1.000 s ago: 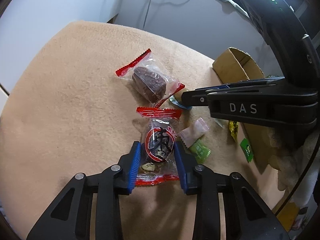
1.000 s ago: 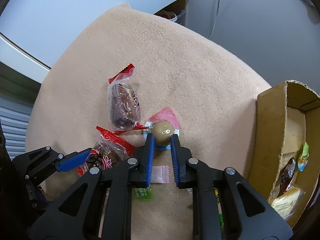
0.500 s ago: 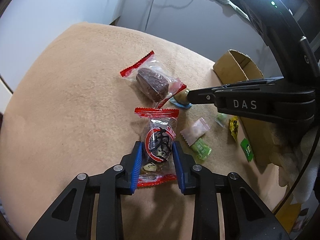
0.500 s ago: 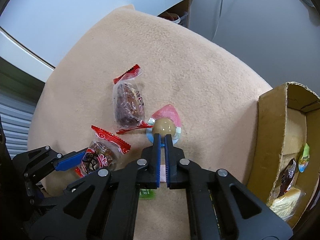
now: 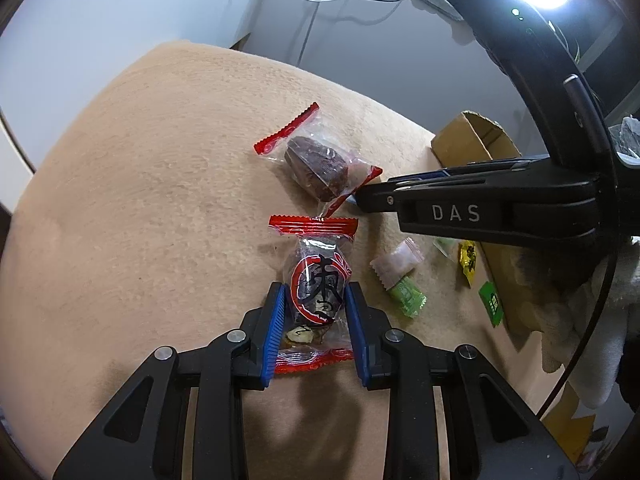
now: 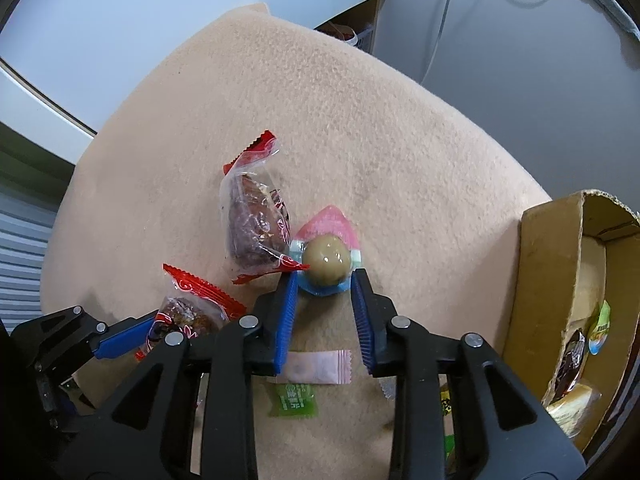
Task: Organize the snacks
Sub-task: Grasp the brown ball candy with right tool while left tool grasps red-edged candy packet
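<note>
My left gripper [image 5: 316,296] is shut on a red-ended clear snack packet with a dark date inside [image 5: 318,280], resting on the beige cloth. That packet also shows in the right wrist view [image 6: 192,312]. My right gripper [image 6: 326,282] is open, its blue pads on either side of a round tan candy on a pink and blue wrapper [image 6: 326,260], not touching it. A second red-ended packet with a dark date [image 6: 256,228] lies just left of the candy and also shows in the left wrist view [image 5: 320,166].
A cardboard box [image 6: 560,300] holding several snacks stands at the right edge of the beige cloth [image 6: 360,120]. A pink sachet [image 6: 316,366] and a green candy [image 6: 294,400] lie under my right gripper. Small green and yellow candies [image 5: 468,260] lie by the box.
My right gripper shut just short of the round candy half a second ago and has now opened wide around it. My left gripper has closed onto the date packet.
</note>
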The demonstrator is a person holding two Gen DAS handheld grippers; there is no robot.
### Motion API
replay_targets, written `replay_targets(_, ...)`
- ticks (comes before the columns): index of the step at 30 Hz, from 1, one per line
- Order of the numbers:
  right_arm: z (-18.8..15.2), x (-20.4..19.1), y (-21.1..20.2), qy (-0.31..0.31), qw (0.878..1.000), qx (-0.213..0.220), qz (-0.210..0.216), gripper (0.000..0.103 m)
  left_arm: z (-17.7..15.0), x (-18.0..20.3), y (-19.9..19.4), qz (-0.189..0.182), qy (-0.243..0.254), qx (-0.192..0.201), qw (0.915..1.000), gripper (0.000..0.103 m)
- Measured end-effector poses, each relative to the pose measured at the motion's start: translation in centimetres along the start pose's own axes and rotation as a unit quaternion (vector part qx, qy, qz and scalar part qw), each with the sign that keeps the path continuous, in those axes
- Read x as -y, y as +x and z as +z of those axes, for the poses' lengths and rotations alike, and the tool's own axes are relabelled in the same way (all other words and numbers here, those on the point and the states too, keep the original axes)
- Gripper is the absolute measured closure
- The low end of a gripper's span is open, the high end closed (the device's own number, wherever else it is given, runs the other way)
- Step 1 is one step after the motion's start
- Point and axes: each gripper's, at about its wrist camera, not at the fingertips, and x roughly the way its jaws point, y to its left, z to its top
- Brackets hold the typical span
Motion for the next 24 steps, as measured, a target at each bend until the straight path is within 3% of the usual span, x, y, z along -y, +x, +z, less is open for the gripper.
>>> replay_targets(13, 2.0, -0.9, 1.2, -0.021, 1.000, -0.001, -0.015, 0.078, -0.2, -0.4, 0.0, -0.002, -0.008, 0.002, 1.0000, 0.074)
replay_targets(24, -0.6, 1.0, -1.4, 0.018, 1.000, 0.017, 0.011, 0.079, -0.2, -0.1, -0.3, 0.000, -0.011, 0.005, 0.9999, 0.074)
